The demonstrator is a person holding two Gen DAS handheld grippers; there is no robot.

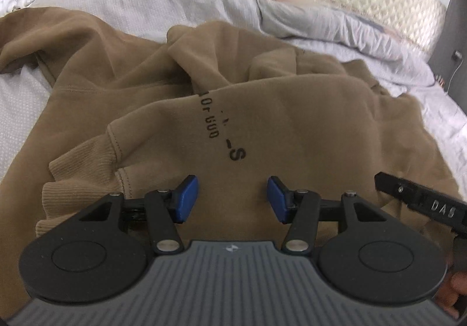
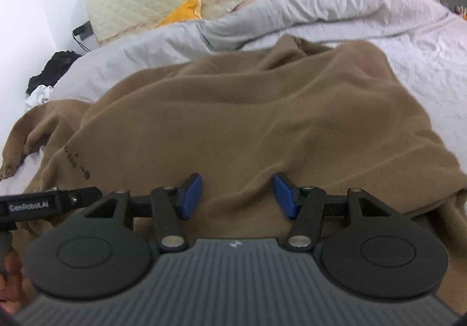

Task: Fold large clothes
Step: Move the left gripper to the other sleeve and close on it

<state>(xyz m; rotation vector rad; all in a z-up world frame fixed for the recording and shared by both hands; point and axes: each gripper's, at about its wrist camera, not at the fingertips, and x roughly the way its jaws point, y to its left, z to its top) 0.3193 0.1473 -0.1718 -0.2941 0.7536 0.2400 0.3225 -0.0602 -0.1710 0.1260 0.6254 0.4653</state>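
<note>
We have the brown sweatshirt (image 1: pixel 262 122) spread on the bed (image 1: pixel 17 110), still rumpled, so the folding looks barely begun. Ahead and left of our left gripper (image 1: pixel 233 197) a ribbed cuff (image 1: pixel 76 180) and sleeve lie bunched over the body; the print (image 1: pixel 224 136) sits just beyond its tips. Its jaws stand apart, with cloth under them but nothing pinched. To its right, our right gripper (image 2: pixel 238 194) hangs over the plain part of the sweatshirt, jaws apart too, gripping nothing. Smoothing, both sleeves and the main folds all seem left.
</note>
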